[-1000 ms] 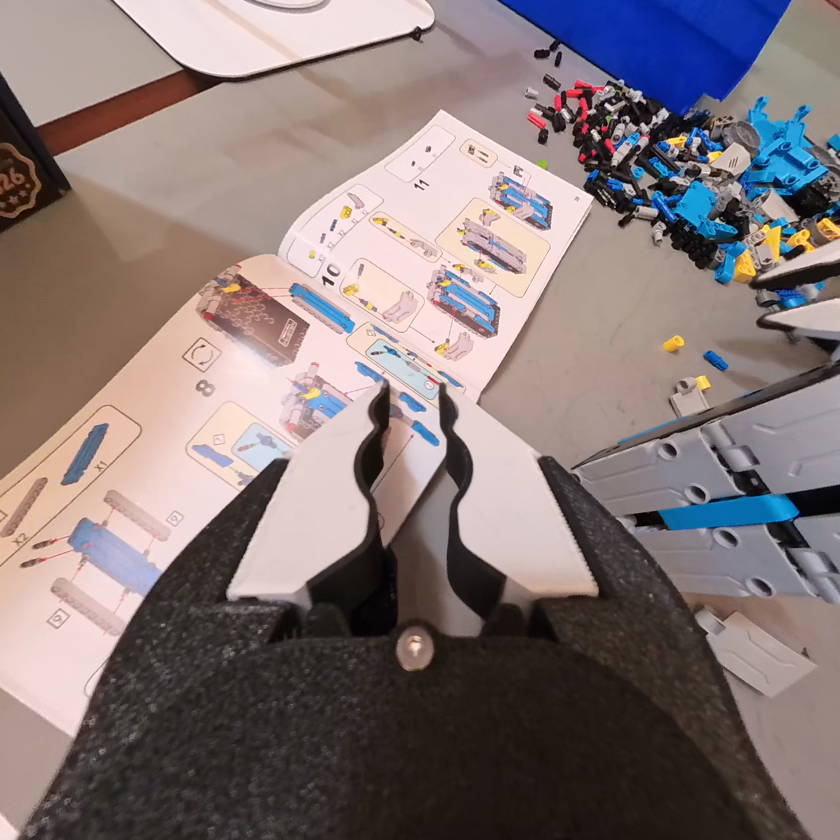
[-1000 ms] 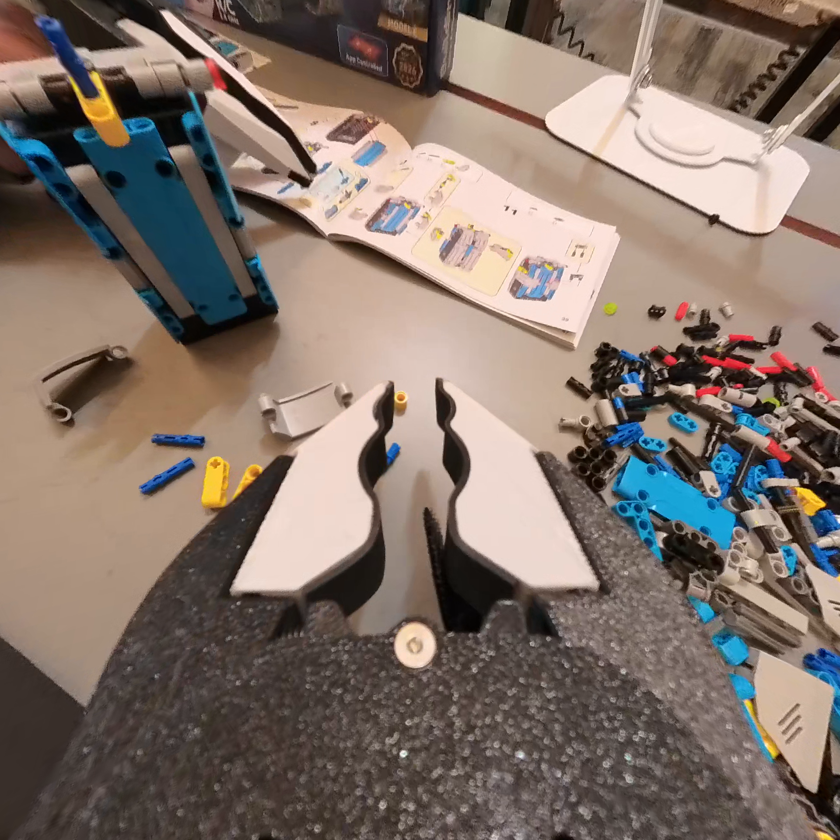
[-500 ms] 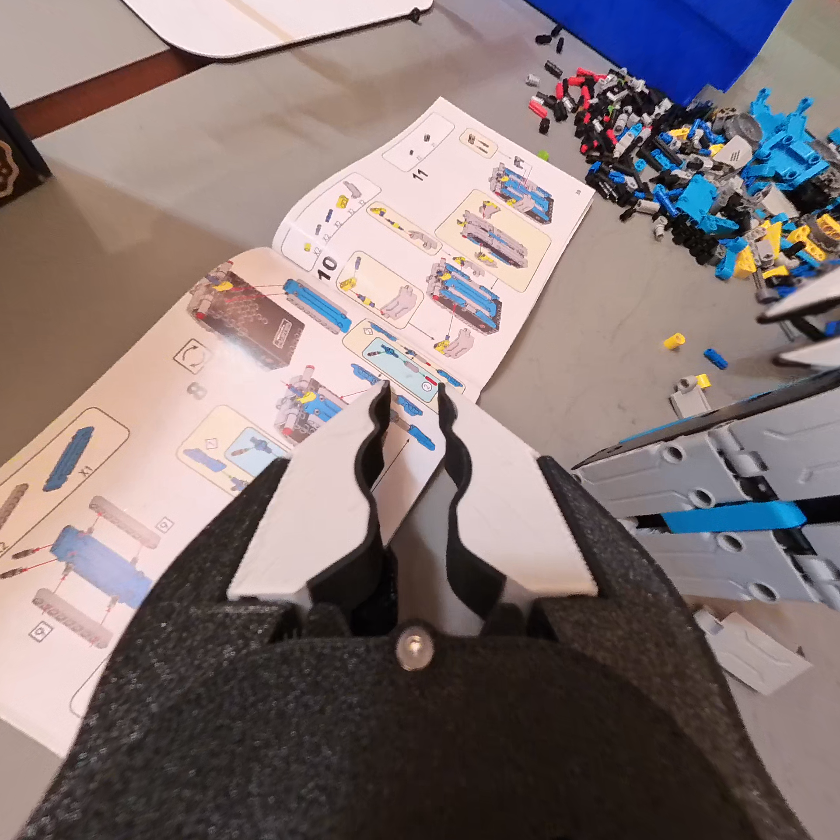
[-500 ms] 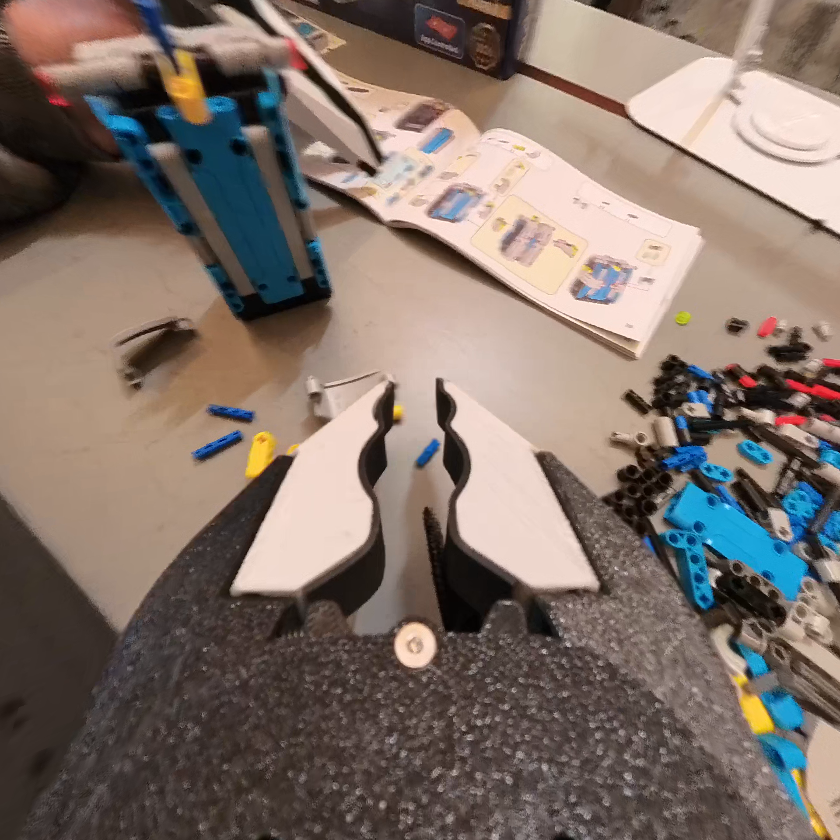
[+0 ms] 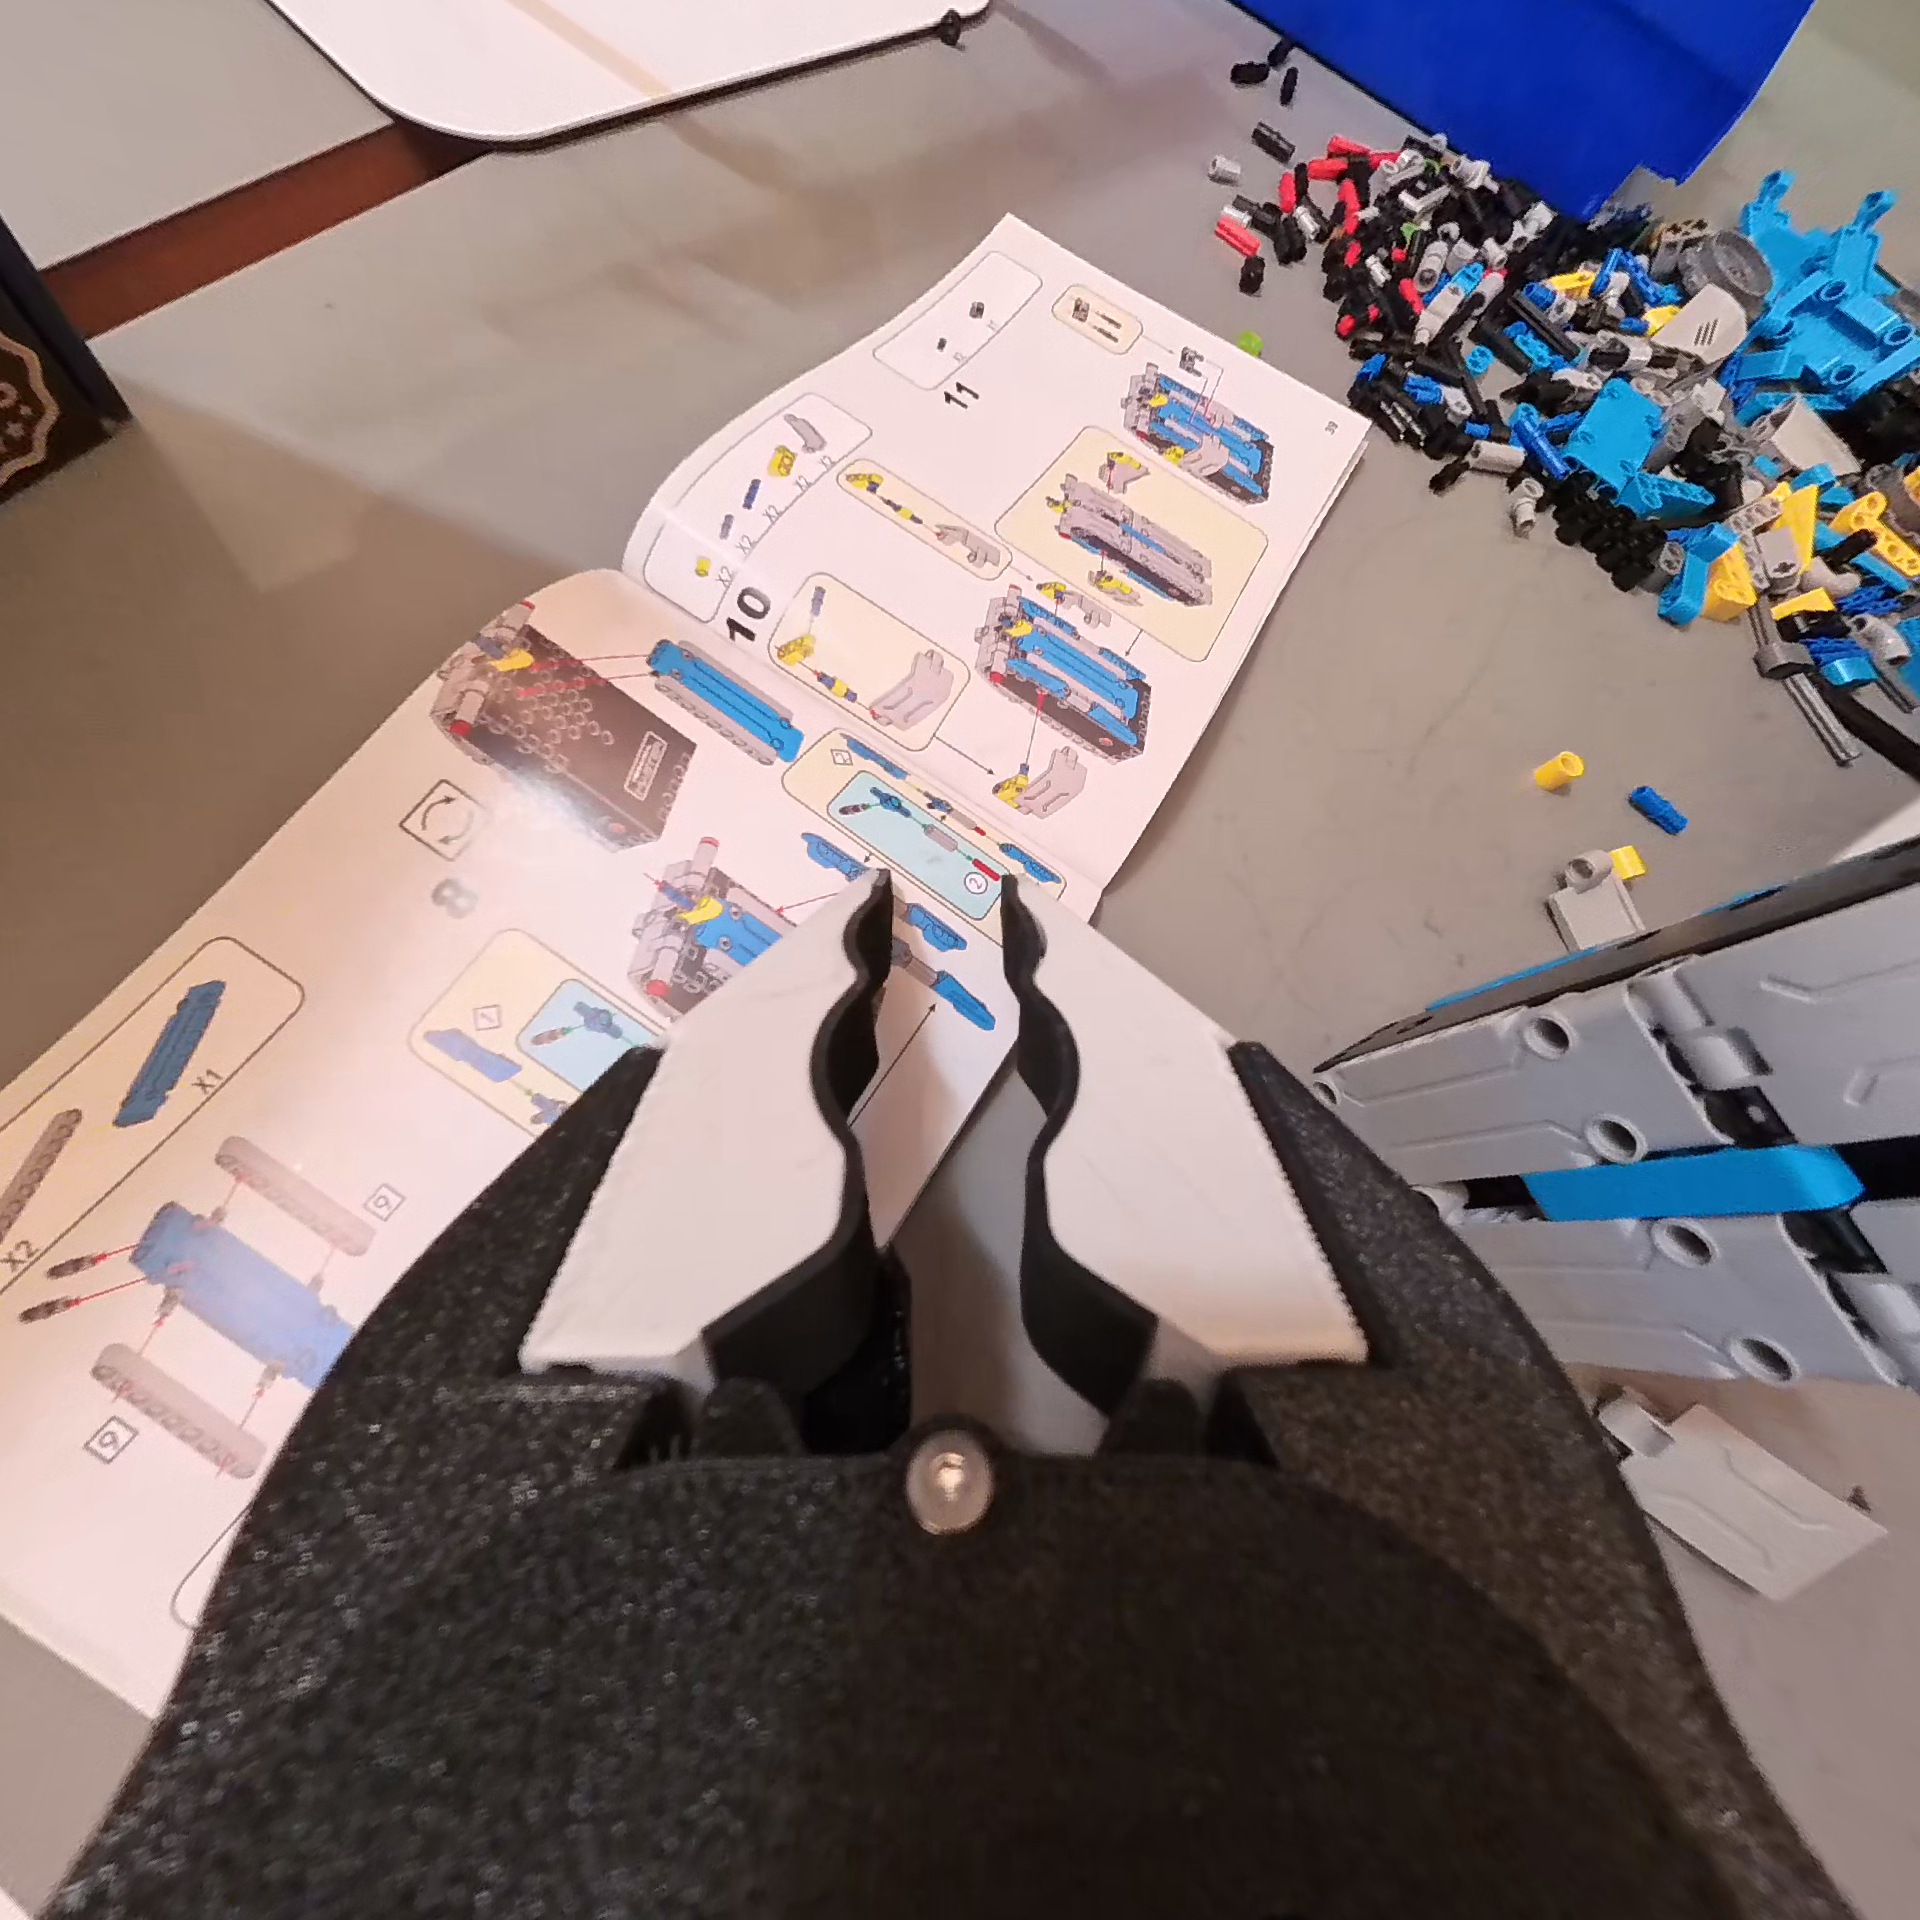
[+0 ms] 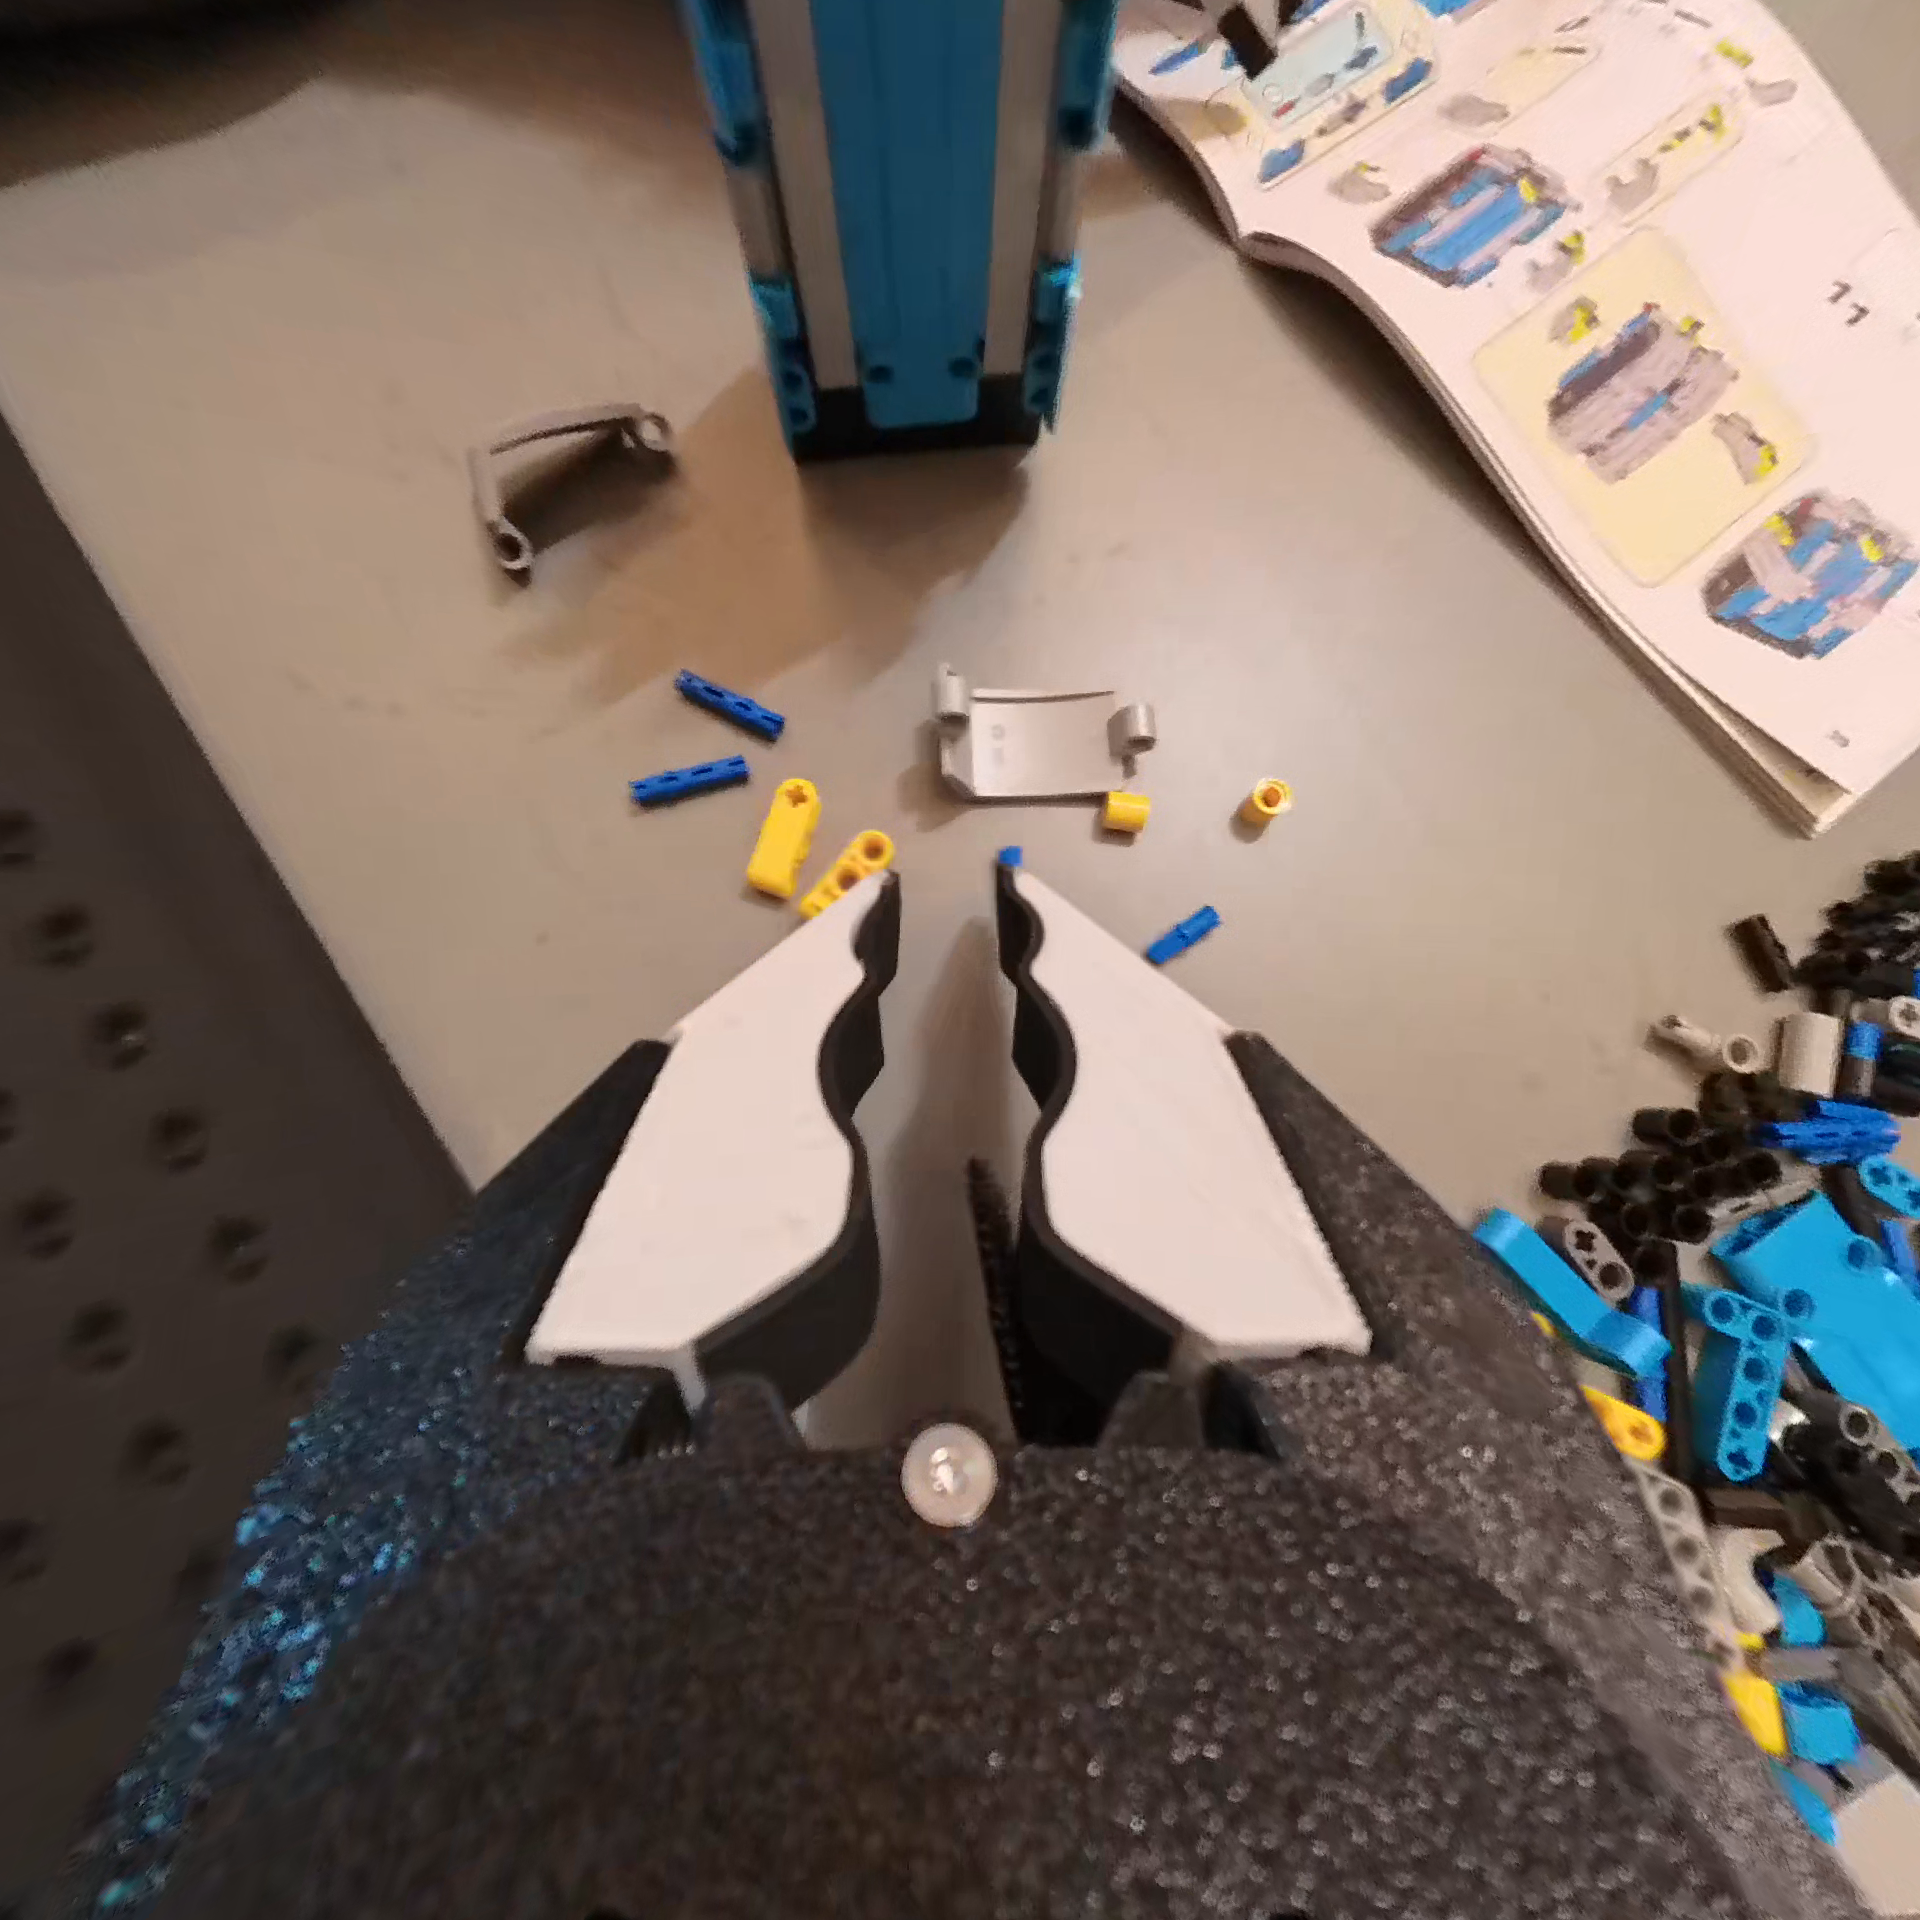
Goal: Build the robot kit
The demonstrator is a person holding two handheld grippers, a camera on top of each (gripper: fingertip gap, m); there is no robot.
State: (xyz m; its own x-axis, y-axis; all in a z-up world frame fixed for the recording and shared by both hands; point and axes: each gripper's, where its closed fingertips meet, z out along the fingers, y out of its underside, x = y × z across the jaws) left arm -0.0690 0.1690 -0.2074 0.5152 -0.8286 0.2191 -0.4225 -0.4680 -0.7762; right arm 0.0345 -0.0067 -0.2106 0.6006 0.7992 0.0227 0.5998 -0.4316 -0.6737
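The grey table (image 6: 1351, 540) fills both your views, with the open instruction booklet (image 5: 935, 582) spread across it. Your left gripper (image 5: 940, 883) hangs over the booklet's near corner, jaws parted and holding nothing. Just to its right lies the blue and grey brick assembly (image 5: 1662, 1174), and in your right wrist view the same model stands on end at the top. The heap of loose pieces (image 6: 1787, 1299) lies to the right of your right gripper (image 6: 945, 878), whose jaws are also apart and empty. Just ahead of its tips sits a flat grey panel (image 6: 1029, 748), flanked by two yellow connectors (image 6: 784, 836), two blue pins (image 6: 691, 779) and a yellow bush (image 6: 1268, 800).
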